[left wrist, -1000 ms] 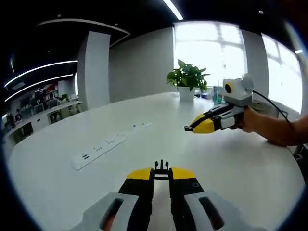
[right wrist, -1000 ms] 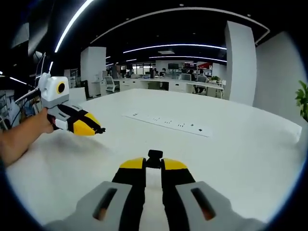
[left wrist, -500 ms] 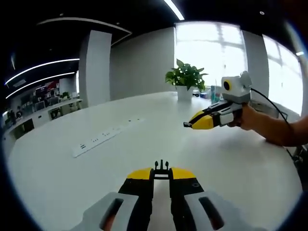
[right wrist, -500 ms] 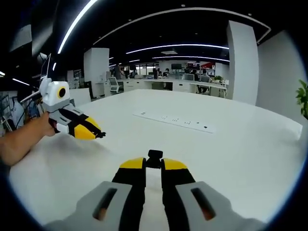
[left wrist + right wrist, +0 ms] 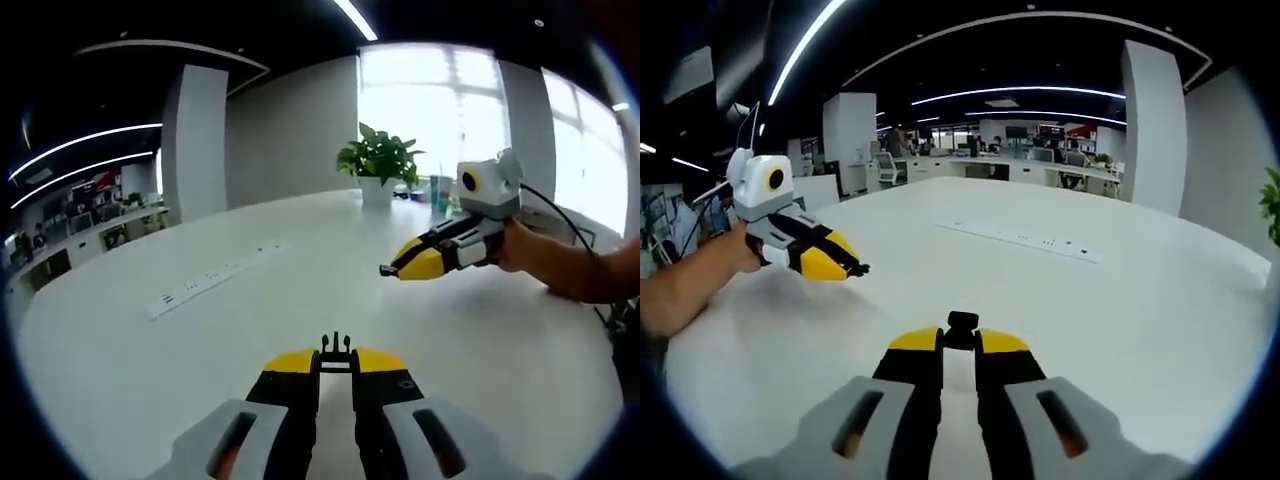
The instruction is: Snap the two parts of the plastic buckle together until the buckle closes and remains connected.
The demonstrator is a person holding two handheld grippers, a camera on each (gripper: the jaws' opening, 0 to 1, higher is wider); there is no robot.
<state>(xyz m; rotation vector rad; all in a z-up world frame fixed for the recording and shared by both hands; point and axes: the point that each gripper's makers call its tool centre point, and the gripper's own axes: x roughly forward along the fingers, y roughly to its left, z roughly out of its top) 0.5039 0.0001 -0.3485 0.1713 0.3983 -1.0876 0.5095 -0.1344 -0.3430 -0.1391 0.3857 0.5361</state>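
Two buckle halves, one pinched at each tool's tip.

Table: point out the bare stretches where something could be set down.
The white table is bare between the power strip and the left gripper, and between both grippers; right gripper hovers nearby. Crowded only at the far edge, by the potted plant.
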